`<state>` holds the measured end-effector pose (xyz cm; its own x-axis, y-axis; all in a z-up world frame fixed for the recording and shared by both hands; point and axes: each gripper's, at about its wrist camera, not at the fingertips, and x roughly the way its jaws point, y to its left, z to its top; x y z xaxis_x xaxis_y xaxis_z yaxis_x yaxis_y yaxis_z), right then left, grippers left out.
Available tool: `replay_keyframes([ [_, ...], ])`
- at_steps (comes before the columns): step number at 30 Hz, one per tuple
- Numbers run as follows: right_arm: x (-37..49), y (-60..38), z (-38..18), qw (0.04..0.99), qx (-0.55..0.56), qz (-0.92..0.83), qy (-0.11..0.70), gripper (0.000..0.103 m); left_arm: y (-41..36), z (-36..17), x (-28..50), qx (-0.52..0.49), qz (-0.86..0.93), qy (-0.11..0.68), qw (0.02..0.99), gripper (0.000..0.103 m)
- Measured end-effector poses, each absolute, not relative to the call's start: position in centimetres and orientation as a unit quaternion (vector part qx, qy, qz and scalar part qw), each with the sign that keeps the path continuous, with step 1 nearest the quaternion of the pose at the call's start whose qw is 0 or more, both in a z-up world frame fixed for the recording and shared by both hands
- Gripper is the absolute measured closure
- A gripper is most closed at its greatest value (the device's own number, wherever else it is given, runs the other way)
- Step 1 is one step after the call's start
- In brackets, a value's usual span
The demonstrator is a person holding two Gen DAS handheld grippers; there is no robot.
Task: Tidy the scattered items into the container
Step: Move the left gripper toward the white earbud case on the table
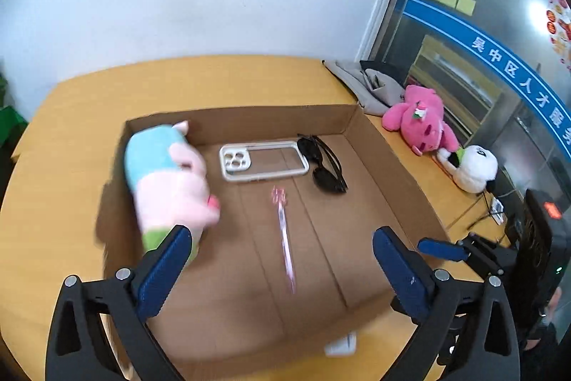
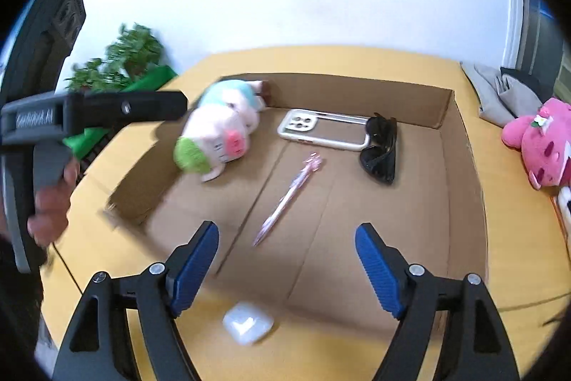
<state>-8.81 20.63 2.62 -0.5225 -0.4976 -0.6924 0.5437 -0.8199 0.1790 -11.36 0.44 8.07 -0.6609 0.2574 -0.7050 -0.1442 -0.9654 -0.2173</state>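
A shallow cardboard box (image 1: 392,159) (image 2: 460,174) lies on the yellow table. In it are a pastel plush toy (image 1: 167,181) (image 2: 217,131) at the left wall, a clear phone case (image 1: 262,161) (image 2: 321,129), black sunglasses (image 1: 324,168) (image 2: 380,147) and a pink pen (image 1: 283,231) (image 2: 289,199). A white earbud case (image 2: 248,324) (image 1: 340,345) sits on the table by the box's near edge. My left gripper (image 1: 278,245) is open, its left finger beside the plush. My right gripper (image 2: 287,263) is open and empty above the box's near edge.
A pink plush bear (image 1: 421,120) (image 2: 539,141) and a panda plush (image 1: 471,166) lie on the table right of the box, with grey cloth (image 1: 360,84) (image 2: 499,91) behind. A green plant (image 2: 121,59) stands at the far left. A white wall is behind.
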Motion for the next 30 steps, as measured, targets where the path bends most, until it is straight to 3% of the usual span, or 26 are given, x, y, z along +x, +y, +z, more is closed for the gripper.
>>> replay_keyframes([
  [5,-4.1,21.0,-1.4,0.318,0.404,-0.858,0.021,0.024,-0.3,5.7,-5.5,-0.413,0.9,-0.1,0.101,0.0],
  [12,-4.4,18.5,-6.3,0.275,0.452,-0.849,-0.006,0.024,0.9,1.5,-0.6,-0.447,0.88,-0.125,0.101,0.0],
  [18,-4.5,15.6,-8.8,0.245,0.452,-0.857,0.043,0.026,0.4,-1.2,1.0,-0.479,0.86,-0.143,0.1,0.0],
  [20,-4.4,15.1,-8.8,0.23,0.447,-0.863,0.051,0.031,0.2,-1.6,1.3,-0.482,0.857,-0.147,0.103,0.0],
  [23,-4.4,14.9,-9.0,0.218,0.44,-0.869,0.062,0.053,0.0,-1.9,1.3,-0.485,0.854,-0.154,0.107,0.0],
  [30,-3.2,15.8,-8.8,0.236,0.442,-0.864,0.055,0.053,0.5,-3.3,-0.2,-0.503,0.836,-0.173,0.137,0.0],
])
